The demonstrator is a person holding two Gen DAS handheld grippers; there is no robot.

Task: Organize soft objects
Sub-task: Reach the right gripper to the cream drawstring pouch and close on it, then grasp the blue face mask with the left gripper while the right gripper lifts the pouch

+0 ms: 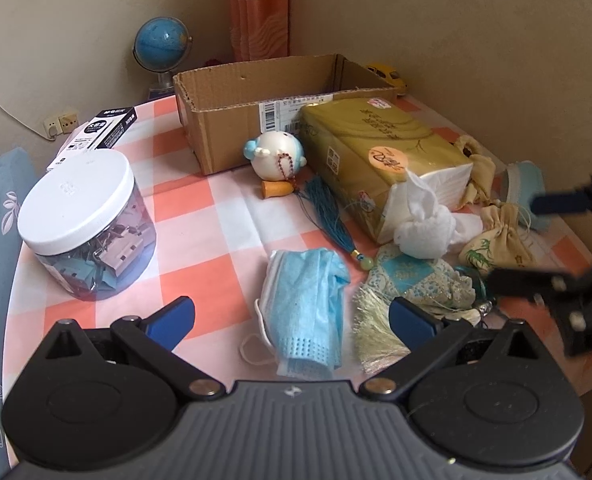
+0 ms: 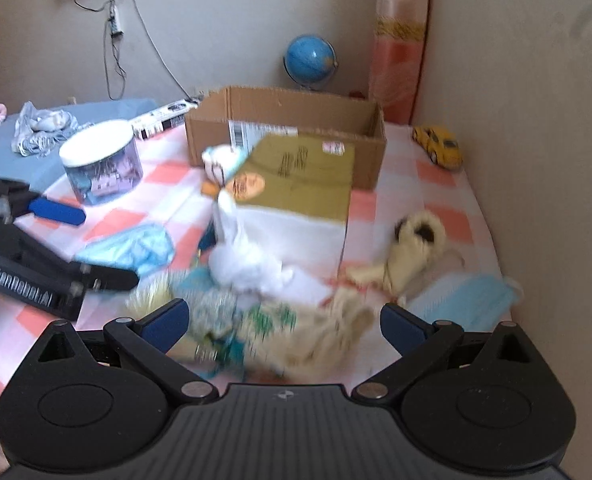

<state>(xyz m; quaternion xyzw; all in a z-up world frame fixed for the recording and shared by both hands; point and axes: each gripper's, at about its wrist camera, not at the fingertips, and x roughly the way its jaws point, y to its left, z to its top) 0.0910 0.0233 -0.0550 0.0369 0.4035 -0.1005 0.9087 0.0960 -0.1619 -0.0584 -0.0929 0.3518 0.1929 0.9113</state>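
Hovering low over the checked worktop (image 1: 216,216), both grippers have their fingers spread wide and hold nothing. The left gripper (image 1: 292,318) sits just short of a crumpled blue face mask (image 1: 307,304), with a fringed, patterned sachet (image 1: 411,284) beside its right finger. The right gripper (image 2: 284,322) hangs over a blurred heap of soft things: a cream drawstring pouch (image 2: 327,320), the patterned sachet and a wad of white tissue (image 2: 256,268) spilling from the gold tissue pack (image 2: 299,176). A second cream pouch (image 2: 411,248) and another blue mask (image 2: 467,296) lie to the right, near the wall. The open cardboard box (image 1: 264,96), the likely place for the soft things, stands behind the tissue pack and looks empty from here.

The main risk, as I judge it, is a tangled grasp. The soft pieces overlap, and cords, fringe and the teal tassel (image 1: 327,212) run among them, so closing on one pouch may drag a neighbour or pull more tissue out of the pack. The mask's ear loop (image 1: 252,350) trails loose and could snag a finger. The two grippers are close together, so reaching across at once could make them collide. The right view is smeared, so exact contact there cannot be told. Carrying anything to the box means passing the tall tissue pack and the round white toy (image 1: 276,156), either of which could be knocked.
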